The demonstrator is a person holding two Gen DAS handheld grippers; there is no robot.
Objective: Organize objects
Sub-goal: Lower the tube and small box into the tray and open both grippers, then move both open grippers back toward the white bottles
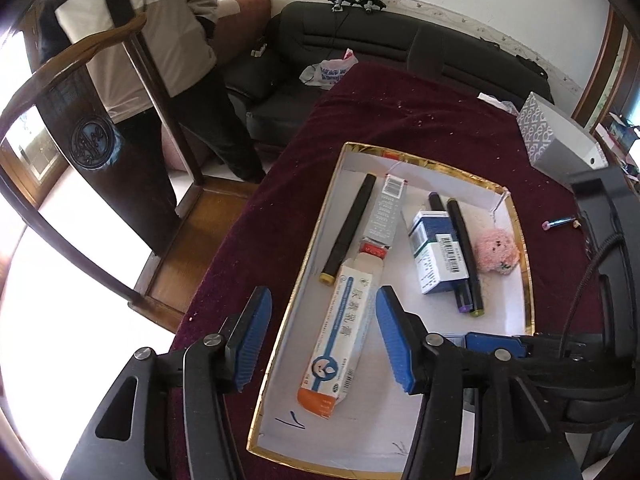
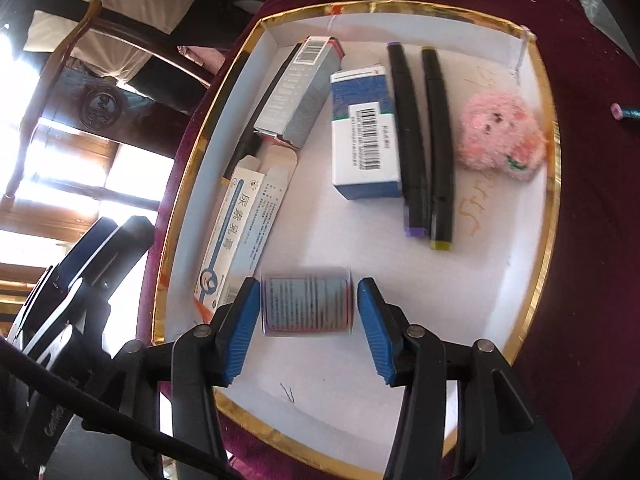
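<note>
I read this step as placement into the shallow white gold-rimmed cardboard tray point(image 2: 550, 216) on the dark red tablecloth point(image 1: 420, 120).

Right gripper point(image 2: 308, 330): its jaws stand apart around a small blurred cylindrical container with a printed label point(image 2: 306, 306). The left pad looks to touch it; a gap shows on the right, so it is not clamped. I cannot tell whether the container rests on the tray floor or is dropping.

Left gripper point(image 1: 324, 340): jaws wide apart and empty, hovering over the long white-and-blue ointment carton with an orange end point(image 1: 340, 336).

Already in the tray:
- grey-silver carton point(image 2: 294, 92)
- blue-and-white box with a barcode point(image 2: 366, 132)
- two black markers, purple-capped point(image 2: 406, 136) and yellow-capped point(image 2: 438, 148)
- pink fluffy plush toy point(image 2: 500, 136)
- a third black marker with a yellow end point(image 1: 348, 228)

A small pink-tipped pen-like item point(image 2: 626, 111) lies outside on the cloth. My judgement: next, lift the right gripper clear without nudging the container, then fetch that item.
</note>
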